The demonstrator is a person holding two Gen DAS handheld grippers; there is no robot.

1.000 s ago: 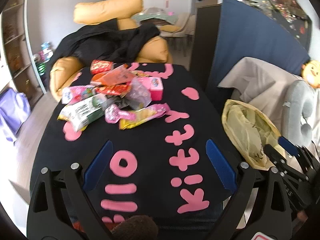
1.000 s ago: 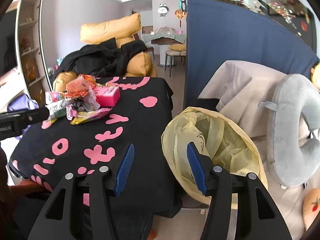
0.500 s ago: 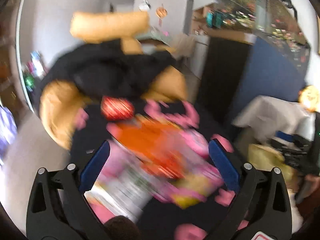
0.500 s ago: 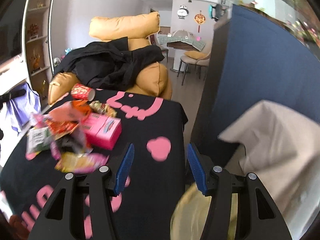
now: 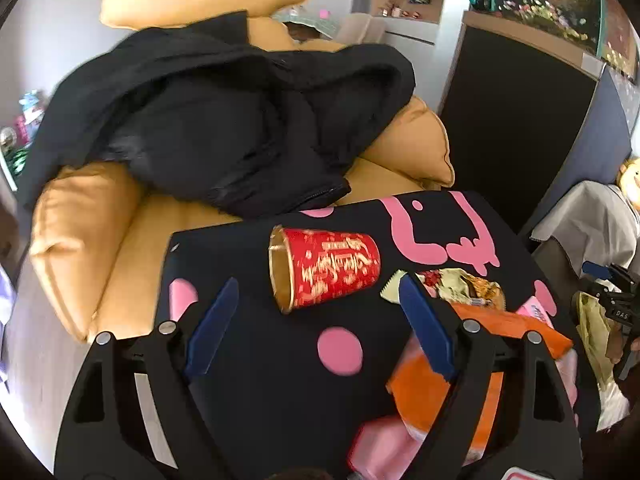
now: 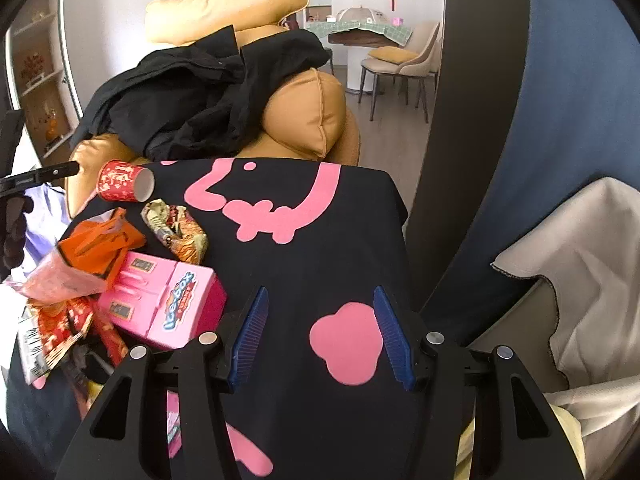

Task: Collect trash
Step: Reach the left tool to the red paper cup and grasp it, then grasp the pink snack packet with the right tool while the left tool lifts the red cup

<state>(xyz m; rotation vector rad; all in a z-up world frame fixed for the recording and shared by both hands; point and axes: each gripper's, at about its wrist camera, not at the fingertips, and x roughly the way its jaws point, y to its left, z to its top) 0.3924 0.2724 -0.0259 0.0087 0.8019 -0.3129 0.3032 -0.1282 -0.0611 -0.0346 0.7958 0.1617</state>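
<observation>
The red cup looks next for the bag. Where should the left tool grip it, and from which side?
Grip the red cup across its middle, coming down from above. It lies on its side, so a pad lands on each curved flank; the left tool is open and probably wide enough.

Both your wrist views are daylit and bright, with soft, weak shadows; the pale grey wall (image 6: 120, 20) behind the tan leather sofa cushions (image 6: 224, 4) reads almost washed out. Left view is slightly motion-smeared: the crumpled black jacket (image 5: 224, 120) and the orange plastic snack wrapper (image 5: 480, 364) are soft, while the red paper cup with gold lettering (image 5: 328, 268) stays fairly crisp. Right view is sharp, though fisheye bends the dark blue partition panel (image 6: 580, 100), and both frames vignette to black in the corners.
</observation>
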